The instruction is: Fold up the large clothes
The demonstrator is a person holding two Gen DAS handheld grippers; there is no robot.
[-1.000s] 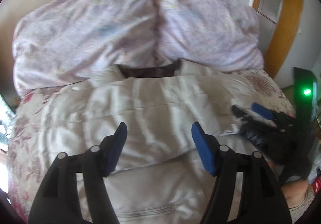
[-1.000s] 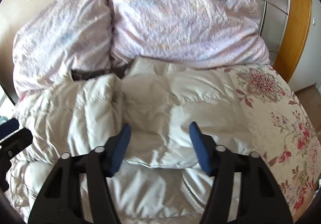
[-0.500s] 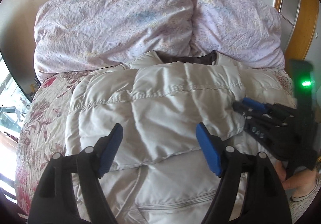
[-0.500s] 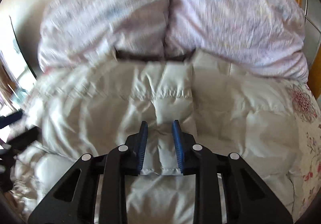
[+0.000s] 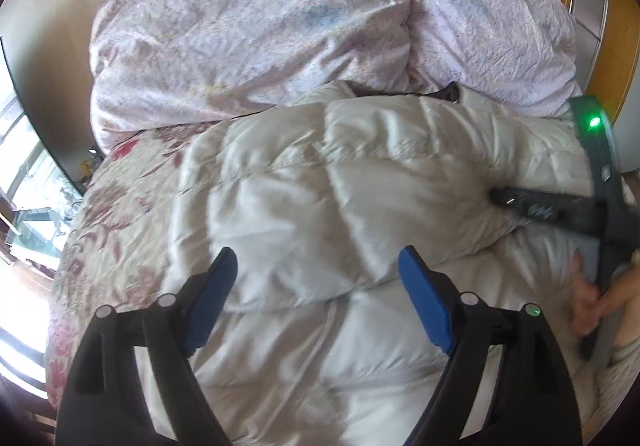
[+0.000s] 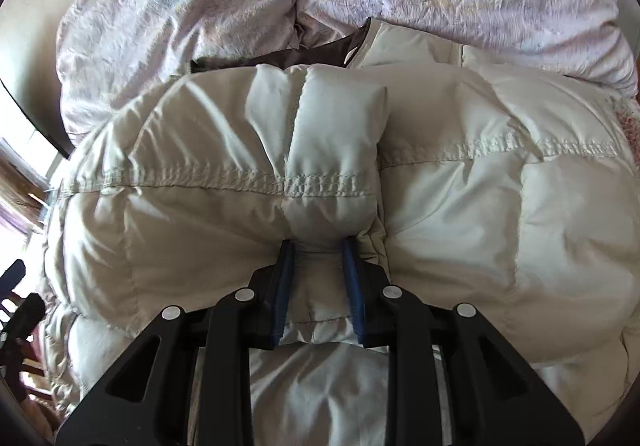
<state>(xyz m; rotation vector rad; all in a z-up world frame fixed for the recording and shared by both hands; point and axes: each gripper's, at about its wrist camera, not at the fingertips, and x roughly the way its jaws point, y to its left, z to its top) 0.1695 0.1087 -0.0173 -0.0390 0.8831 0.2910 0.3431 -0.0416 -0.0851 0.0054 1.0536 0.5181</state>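
The right claw (image 6: 319, 278) is clamping a bunched edge of the cream puffer jacket (image 6: 460, 198), its blue pads (image 6: 285, 286) squeezing the padded fabric between them. The left claw (image 5: 318, 302) is hanging with its fingers wide apart above the jacket, gripping nothing. The jacket is lying folded on the floral bedspread (image 5: 116, 214), quilted and glossy, its dark collar lining (image 6: 320, 56) touching the lilac pillows (image 5: 256, 22). Only the left wrist view is showing the right claw from the side, blurred, with a green light (image 5: 595, 122); its fingertips are sinking out of sight into the fabric.
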